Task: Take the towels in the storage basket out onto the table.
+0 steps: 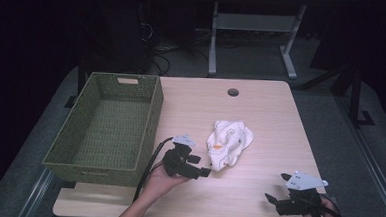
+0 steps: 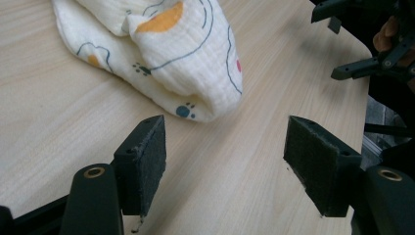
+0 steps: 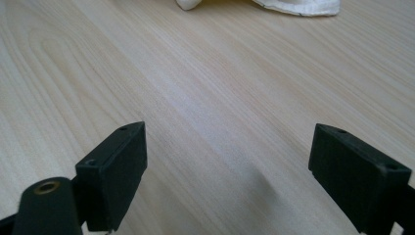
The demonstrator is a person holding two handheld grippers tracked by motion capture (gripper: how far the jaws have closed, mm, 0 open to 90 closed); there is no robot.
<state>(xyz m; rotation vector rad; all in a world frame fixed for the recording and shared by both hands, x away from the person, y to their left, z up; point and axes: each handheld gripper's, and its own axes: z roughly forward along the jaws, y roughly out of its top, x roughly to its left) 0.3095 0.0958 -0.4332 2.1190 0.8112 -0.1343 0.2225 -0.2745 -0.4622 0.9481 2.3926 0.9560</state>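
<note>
Seemingly nothing is done yet: in the high view the crumpled cloth (image 1: 229,142) lies mid-table (image 1: 261,107), the green basket (image 1: 150,129) at left holding nothing, so any pickup remains ahead. The left gripper (image 1: 203,171) sits just beside the cloth, palm-up hand beneath; the right gripper (image 1: 272,200) rests well apart, near the front edge. In the left gripper view, jaws are spread, the cloth's edge just ahead. In the right gripper view, jaws gape over bare wood.
</note>
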